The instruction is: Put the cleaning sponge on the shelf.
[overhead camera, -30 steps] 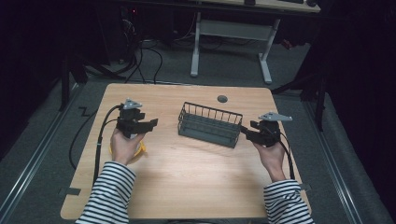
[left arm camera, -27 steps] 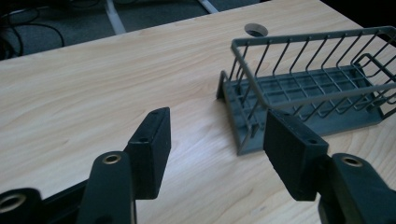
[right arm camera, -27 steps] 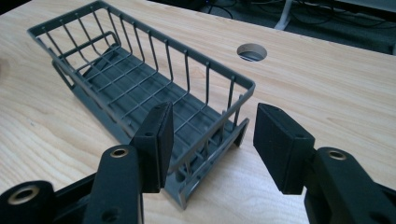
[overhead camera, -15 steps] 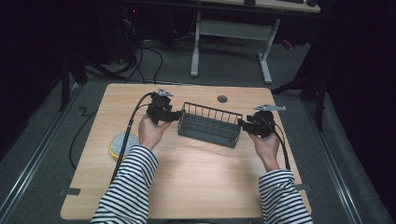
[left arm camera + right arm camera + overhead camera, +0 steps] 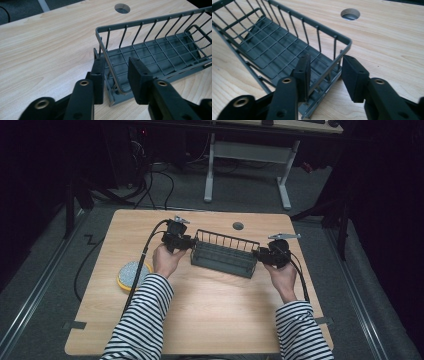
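Note:
A dark grey wire basket (image 5: 222, 255) lies across the middle of the wooden table (image 5: 210, 320). My left gripper (image 5: 189, 242) is at its left end. In the left gripper view the jaws straddle the basket (image 5: 160, 50) end wall, one pad outside and one inside; the left gripper (image 5: 116, 67) has just been closing, and a gap still shows at the inner pad. My right gripper (image 5: 259, 254) is at the right end. Its jaws straddle that end of the basket (image 5: 274, 47) the same way; the right gripper (image 5: 327, 65) has been closing too, with a gap at the outer pad.
A round yellow-rimmed disc with a speckled grey top (image 5: 132, 274) lies at the table's left, beside the left forearm. A cable hole (image 5: 238, 226) sits behind the basket. The gripper cables trail off the table's sides. A desk frame (image 5: 247, 155) stands beyond the table.
The left hand has moved right, from beside the yellow disc to the basket's left end. The right hand edged in to the right end. Both pairs of jaws have narrowed around the end walls.

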`<state>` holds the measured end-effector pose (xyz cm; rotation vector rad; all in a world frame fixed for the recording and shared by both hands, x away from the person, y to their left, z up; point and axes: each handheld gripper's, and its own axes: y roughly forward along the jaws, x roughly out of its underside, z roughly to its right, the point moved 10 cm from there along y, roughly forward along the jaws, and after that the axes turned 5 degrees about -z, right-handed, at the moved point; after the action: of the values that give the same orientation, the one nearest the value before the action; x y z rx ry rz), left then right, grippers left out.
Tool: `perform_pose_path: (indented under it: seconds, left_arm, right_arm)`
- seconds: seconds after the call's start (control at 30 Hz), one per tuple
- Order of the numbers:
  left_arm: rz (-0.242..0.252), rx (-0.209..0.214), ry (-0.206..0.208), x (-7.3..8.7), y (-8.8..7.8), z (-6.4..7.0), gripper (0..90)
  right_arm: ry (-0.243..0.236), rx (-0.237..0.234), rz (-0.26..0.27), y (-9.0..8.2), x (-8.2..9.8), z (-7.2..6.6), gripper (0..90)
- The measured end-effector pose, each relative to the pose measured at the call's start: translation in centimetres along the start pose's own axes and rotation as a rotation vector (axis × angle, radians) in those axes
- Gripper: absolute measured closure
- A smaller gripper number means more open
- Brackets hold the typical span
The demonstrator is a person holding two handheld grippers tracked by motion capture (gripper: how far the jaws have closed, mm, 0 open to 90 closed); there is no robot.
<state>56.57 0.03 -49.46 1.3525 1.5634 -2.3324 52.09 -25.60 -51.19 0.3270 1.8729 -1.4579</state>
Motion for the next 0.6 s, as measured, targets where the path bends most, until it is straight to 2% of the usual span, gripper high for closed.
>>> perform_pose_path:
  seconds: [0.13, 0.2, 0.3, 0.43, 0.57, 0.6]
  left_arm:
    - [-0.019, 0.004, 0.016, 0.3, 0.1, 0.3, 73.1]
    - [-0.032, 0.01, 0.039, 0.8, 0.1, 0.9, 74.8]
    - [-0.036, -0.002, 0.055, 1.3, -0.1, 1.1, 75.7]
    - [-0.041, 0.018, 0.05, 2.8, -1.2, 1.7, 76.3]
    - [-0.049, 0.009, 0.071, 3.7, -2.1, 2.4, 76.9]
    - [-0.052, 0.003, 0.093, 4.4, -2.8, 2.9, 76.7]
  right_arm:
    - [-0.003, -0.008, -0.007, -0.1, 0.1, -0.1, 61.8]
    - [-0.014, -0.017, -0.013, -0.3, 0.2, -0.2, 64.4]
    - [-0.024, -0.017, -0.015, -0.4, 0.3, -0.3, 65.3]
    - [-0.045, -0.032, -0.022, -0.6, 0.6, -0.6, 67.1]
    - [-0.061, -0.035, -0.025, -0.6, 0.6, -1.0, 68.8]
    - [-0.072, -0.041, -0.023, -0.6, 0.7, -1.2, 70.4]
